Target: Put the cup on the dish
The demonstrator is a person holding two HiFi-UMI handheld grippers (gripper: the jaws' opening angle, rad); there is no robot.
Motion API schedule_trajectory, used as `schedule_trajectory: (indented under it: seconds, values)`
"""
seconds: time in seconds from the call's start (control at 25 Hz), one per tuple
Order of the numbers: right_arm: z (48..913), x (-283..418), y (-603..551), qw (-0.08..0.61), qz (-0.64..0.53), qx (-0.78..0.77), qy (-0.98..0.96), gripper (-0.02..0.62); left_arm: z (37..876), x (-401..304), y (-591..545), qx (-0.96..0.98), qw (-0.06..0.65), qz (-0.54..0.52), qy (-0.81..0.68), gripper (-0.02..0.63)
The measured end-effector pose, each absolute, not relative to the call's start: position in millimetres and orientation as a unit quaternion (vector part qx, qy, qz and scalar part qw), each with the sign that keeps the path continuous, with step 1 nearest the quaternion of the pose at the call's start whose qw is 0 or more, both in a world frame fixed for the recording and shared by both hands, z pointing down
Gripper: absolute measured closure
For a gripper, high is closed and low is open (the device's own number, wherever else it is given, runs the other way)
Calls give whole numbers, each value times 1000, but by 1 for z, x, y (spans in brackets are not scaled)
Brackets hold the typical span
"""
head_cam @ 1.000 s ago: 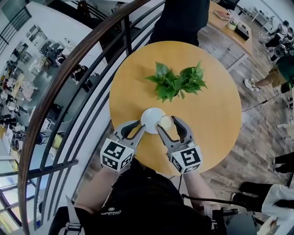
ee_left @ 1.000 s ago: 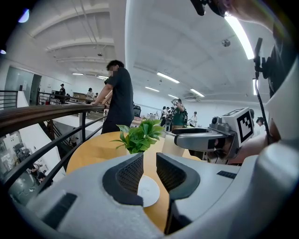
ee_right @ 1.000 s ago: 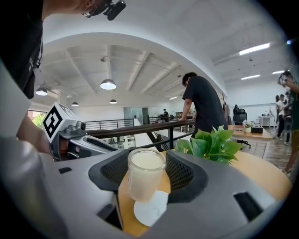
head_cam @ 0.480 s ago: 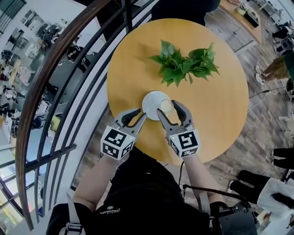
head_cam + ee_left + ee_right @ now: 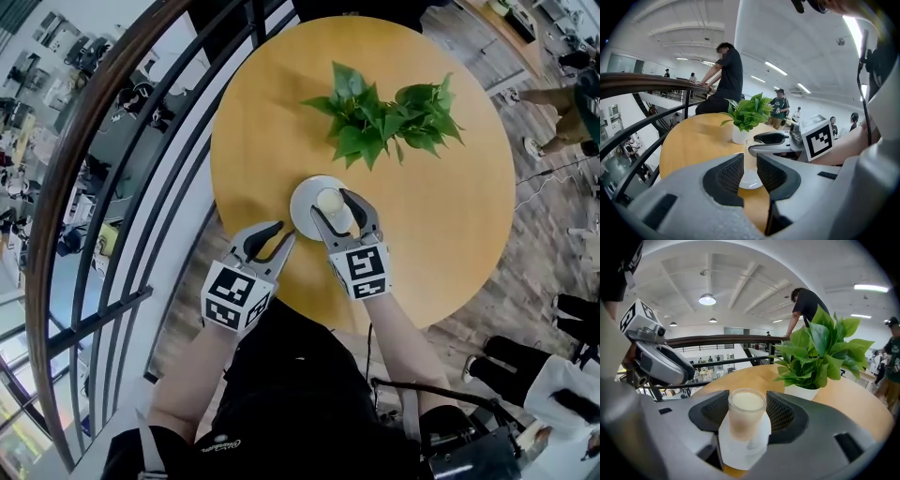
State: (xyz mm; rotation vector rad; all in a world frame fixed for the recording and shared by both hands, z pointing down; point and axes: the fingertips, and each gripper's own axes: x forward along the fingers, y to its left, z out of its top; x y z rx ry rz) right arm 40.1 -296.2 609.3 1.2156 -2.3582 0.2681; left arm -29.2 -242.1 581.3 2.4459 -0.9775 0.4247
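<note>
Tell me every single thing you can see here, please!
table: one, round, yellow wood, under everything
dish: one, white, on the table near the person
cup: one, frosted with creamy filling, over the dish
plant: one, green leaves in a white pot, on the table beyond the dish
railing: one, brown top with dark bars, left of the table
people: several, far behind, one in black leaning on the railing
left claw: one, grey, jaws slightly apart, empty, beside the dish
right claw: one, grey, closed on the cup
</note>
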Motion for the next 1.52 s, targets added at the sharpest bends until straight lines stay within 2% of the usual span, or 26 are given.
schedule_trajectory:
  seconds: [0.76,1.52]
  values:
    - [641,39,-305,261,106,446,-850,347,587,-24,-247,894,236,160,-346,517]
    - [644,41,-295,291,53,432,-852,347,587,-18,-242,895,236,162,-342,517]
